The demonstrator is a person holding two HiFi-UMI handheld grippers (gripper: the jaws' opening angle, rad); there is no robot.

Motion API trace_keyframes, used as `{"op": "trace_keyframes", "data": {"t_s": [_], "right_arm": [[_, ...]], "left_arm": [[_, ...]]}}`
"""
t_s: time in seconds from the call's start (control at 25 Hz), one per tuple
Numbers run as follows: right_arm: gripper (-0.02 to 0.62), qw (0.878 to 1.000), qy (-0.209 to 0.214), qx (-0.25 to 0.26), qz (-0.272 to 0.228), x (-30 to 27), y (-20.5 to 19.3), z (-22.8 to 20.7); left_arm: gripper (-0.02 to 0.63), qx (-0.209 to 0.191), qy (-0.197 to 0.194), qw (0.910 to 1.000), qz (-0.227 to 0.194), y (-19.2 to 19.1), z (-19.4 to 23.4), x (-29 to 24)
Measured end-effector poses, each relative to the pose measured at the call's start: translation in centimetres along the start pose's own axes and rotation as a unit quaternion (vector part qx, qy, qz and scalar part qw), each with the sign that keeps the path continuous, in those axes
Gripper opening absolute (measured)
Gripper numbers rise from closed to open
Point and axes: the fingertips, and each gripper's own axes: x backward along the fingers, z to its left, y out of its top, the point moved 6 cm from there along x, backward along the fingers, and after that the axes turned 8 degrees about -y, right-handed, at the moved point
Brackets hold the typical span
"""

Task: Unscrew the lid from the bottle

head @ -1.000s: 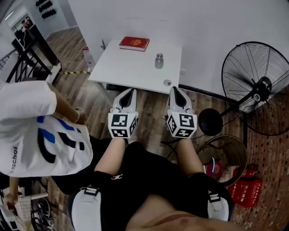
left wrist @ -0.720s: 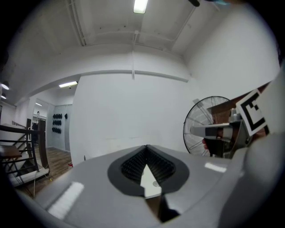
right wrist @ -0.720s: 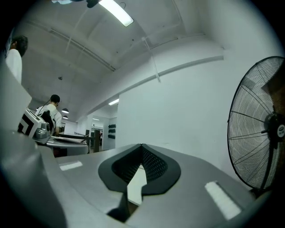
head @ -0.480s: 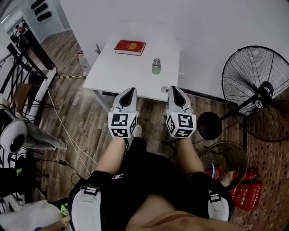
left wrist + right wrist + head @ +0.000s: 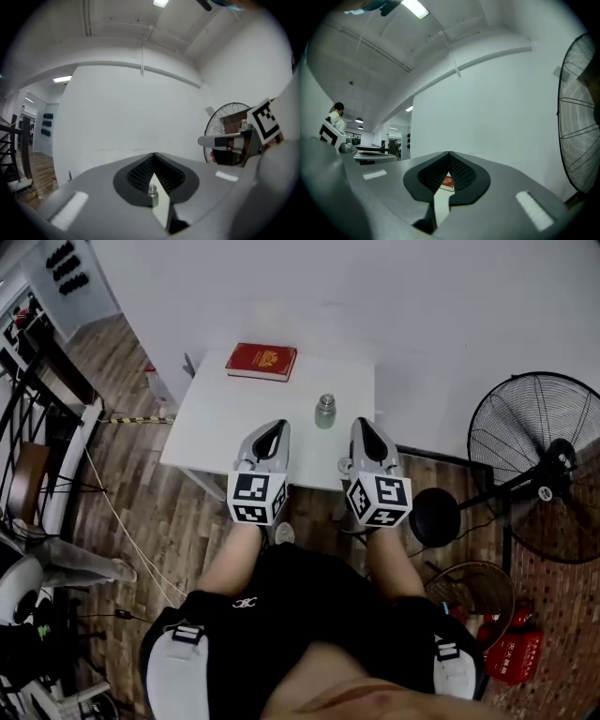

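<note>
White wall at the back, wood plank floor. White table (image 5: 211, 423) pushed against the wall. Standing fan (image 5: 542, 470) to the right of it, well apart. Person holds two grippers out side by side, their tips over the table's near edge. Left gripper (image 5: 278, 426): jaws closed tip to tip, nothing between them. Right gripper (image 5: 363, 424): jaws likewise closed and empty. Red book (image 5: 261, 362) lies flat at the table's far edge, left of centre. Small metal bottle (image 5: 325, 412) stands upright on the table, just ahead of and between the two gripper tips, touched by neither. Lid (image 5: 326, 400) on the bottle.
</note>
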Motion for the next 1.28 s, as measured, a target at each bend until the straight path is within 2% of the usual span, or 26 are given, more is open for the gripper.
{"op": "trace_keyframes", "data": {"t_s": [0.28,0.56,0.72,1.0,1.08,1.12,1.16,1.2,1.28], "right_arm": [[0.002,1.0,-0.024,0.009,0.007,-10.5,-0.8,-0.4],[0.002,0.999,-0.048,0.016,0.016,-17.7,-2.4,-1.1],[0.002,0.998,-0.049,0.015,0.021,-19.5,-3.2,-2.2],[0.002,0.999,-0.04,0.025,0.026,-21.3,-4.0,-4.0],[0.014,0.999,-0.025,0.032,0.026,-21.6,-4.3,-4.4],[0.076,0.999,-0.012,0.029,0.03,-21.8,-4.6,-4.4],[0.147,0.999,0.001,0.022,0.035,-22.0,-4.9,-4.5],[0.198,0.999,0.011,0.013,0.04,-22.1,-5.3,-4.7],[0.237,0.999,0.02,0.008,0.046,-21.9,-5.9,-5.2]], "left_arm": [[0.054,-0.002,-0.037,0.9993,0.01,0.4,7.2,-9.0],[0.054,-0.001,-0.071,0.9967,0.037,-0.9,12.4,-14.6],[0.054,0.005,-0.082,0.9958,0.04,-1.3,13.2,-16.7],[0.054,0.015,-0.074,0.996,0.048,-2.7,13.8,-19.0],[0.054,0.018,-0.093,0.9945,0.044,-3.1,13.4,-19.9],[0.092,0.02,-0.114,0.9924,0.043,-3.4,13.1,-20.3],[0.218,0.019,-0.135,0.9896,0.045,-3.9,12.7,-20.8],[0.317,0.015,-0.153,0.9868,0.052,-4.5,12.3,-21.2],[0.33,0.01,-0.172,0.9826,0.069,-5.9,11.9,-21.8]]}}
